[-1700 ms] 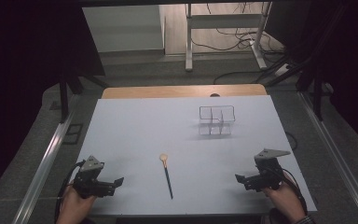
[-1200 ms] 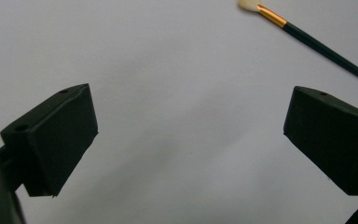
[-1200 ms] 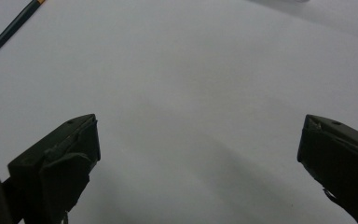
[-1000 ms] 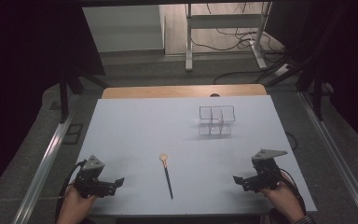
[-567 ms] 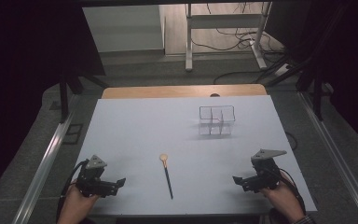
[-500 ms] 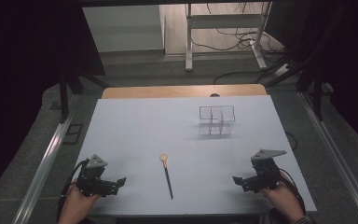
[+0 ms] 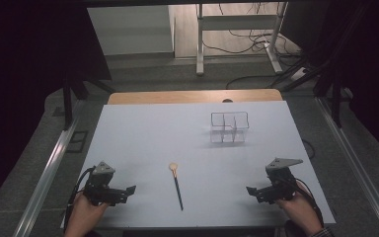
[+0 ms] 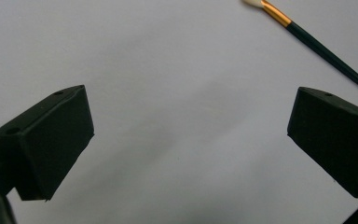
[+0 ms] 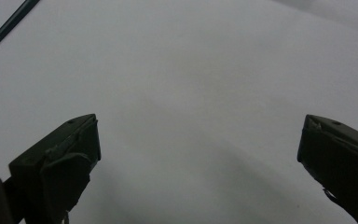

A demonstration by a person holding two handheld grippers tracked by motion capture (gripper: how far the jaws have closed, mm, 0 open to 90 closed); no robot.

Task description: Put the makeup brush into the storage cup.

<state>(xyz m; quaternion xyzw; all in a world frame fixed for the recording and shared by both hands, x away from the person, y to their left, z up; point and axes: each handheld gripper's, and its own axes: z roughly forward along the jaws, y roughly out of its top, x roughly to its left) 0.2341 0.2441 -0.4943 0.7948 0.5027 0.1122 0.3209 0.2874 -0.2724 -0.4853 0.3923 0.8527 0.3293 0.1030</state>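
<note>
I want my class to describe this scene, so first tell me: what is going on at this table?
A person sits at a white table holding a two-jaw gripper in each hand. The left gripper and the right gripper rest near the front edge, both with jaws wide open and holding nothing. Between them lies a paintbrush, its pale tip pointing away from the person. A clear divided organiser stands farther back on the right. Nothing is being touched.

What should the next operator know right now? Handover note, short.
Left gripper: open, holding nothing, low over the white table near its front left corner.
Right gripper: open, holding nothing, near the front right corner.
Thin dark-handled paintbrush with a pale tip and gold ferrule: lies flat at front centre between the grippers, tip pointing away from the person.
Clear four-compartment plastic organiser: upright at right rear, looks empty.
Done: nothing visible. Left: grasp the brush, probably for the organiser.
</note>
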